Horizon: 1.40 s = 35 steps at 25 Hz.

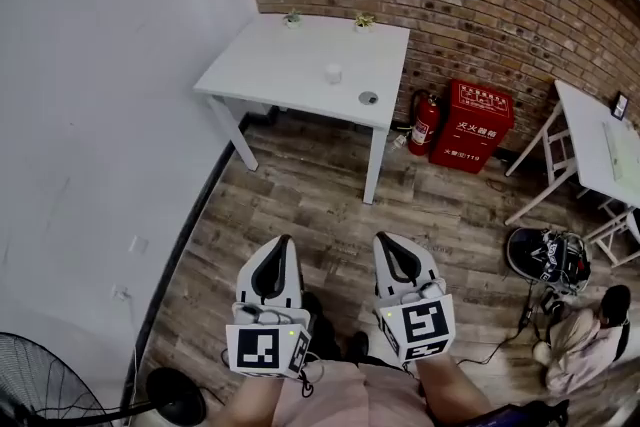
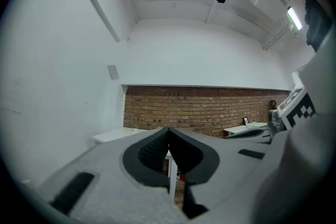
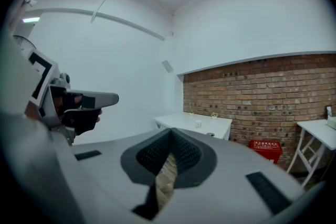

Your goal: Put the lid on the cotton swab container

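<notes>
Nearest, low in the head view: left gripper (image 1: 281,250) and right gripper (image 1: 386,247), white bodies with dark pads, side by side over wood-plank floor (image 1: 300,205). Each gripper's own view shows its jaws pressed together at the tips, left gripper (image 2: 169,136) and right gripper (image 3: 170,136) alike, with nothing between them. Forearms cut off by the bottom edge.

Well beyond them, a white rectangular table (image 1: 270,65) stands in the corner against the red brick wall (image 1: 480,5). On it sits a small white cylindrical container (image 1: 333,73), too small to make out its contents. Near it, towards the table's front edge and not touching it, lies a small round grey lid (image 1: 368,98). Two tiny potted plants (image 1: 292,17) stand at the rear edge.

Right of the table: red fire extinguisher (image 1: 424,125), red box (image 1: 472,125); print on the box unreadable. Second white table (image 1: 590,145) cut off at the right. Seated person (image 1: 585,335) lower right, partly cropped. Black floor fan (image 1: 40,385) lower left, only part showing.
</notes>
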Each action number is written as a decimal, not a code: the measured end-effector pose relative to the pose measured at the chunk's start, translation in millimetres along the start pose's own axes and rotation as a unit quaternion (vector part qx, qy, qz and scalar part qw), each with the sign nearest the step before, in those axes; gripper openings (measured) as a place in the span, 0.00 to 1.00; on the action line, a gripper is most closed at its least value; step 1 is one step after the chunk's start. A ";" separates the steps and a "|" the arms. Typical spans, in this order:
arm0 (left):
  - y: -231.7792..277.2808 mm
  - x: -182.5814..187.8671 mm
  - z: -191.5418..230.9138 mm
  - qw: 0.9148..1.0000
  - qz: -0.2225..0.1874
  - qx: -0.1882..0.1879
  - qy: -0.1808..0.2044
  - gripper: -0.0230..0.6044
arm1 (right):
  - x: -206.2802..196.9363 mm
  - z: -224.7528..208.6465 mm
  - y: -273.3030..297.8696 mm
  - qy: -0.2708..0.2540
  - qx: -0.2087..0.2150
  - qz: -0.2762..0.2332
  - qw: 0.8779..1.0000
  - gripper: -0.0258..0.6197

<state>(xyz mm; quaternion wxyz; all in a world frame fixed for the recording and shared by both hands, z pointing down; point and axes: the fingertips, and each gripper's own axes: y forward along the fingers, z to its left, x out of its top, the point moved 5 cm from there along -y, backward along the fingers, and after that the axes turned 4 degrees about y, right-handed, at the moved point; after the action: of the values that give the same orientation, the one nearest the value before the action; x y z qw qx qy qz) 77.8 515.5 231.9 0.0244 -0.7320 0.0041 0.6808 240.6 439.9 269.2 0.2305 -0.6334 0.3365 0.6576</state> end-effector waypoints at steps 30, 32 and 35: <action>285.3 -5.4 189.9 0.996 -0.047 -0.072 -0.037 0.25 | 75.1 -64.5 308.7 -0.016 -0.064 -0.033 0.997 0.26; 297.0 -7.3 191.8 0.995 -0.045 -0.081 -0.039 0.25 | 76.2 -68.2 316.8 -0.015 -0.069 -0.034 0.997 0.26; 312.1 -13.9 189.3 0.994 -0.039 -0.095 -0.040 0.25 | 71.2 -75.2 324.5 -0.011 -0.077 -0.028 0.997 0.26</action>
<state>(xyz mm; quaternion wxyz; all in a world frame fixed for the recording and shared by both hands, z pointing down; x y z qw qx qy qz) -124.2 211.3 222.8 -0.0185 -0.7025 -0.0901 0.7057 48.4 159.3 249.9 0.2033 -0.6510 0.2648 0.6817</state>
